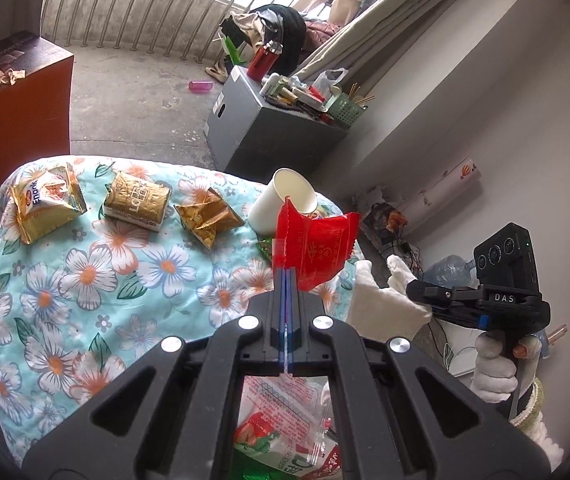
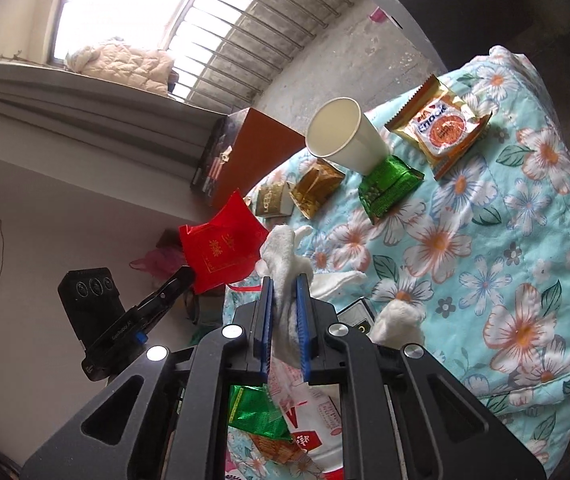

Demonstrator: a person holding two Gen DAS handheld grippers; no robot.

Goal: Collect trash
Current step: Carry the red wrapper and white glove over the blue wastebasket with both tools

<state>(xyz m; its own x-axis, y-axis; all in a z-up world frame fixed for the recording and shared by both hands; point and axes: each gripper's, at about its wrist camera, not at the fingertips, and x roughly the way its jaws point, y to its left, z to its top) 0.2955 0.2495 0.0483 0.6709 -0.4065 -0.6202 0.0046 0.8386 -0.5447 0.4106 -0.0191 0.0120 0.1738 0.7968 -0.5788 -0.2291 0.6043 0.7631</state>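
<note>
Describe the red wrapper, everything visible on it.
The red wrapper is a glossy, translucent plastic packet with gold print, including a framed block of characters, and serrated end seams. It looks empty and crumpled. The left gripper has its jaws shut on one edge and holds it in the air, clear of the floral cloth. In the left wrist view it overlaps the white paper cup behind it; the right wrist view shows the two apart. Only the gripper touches it.

Legible markings in view

"Snack" is printed on the gold snack packet (image 1: 47, 204); "DAS" stands on the black gripper housing (image 1: 505, 298); the gold-foil box (image 1: 138, 200) carries partly legible "LO" lettering.
</note>
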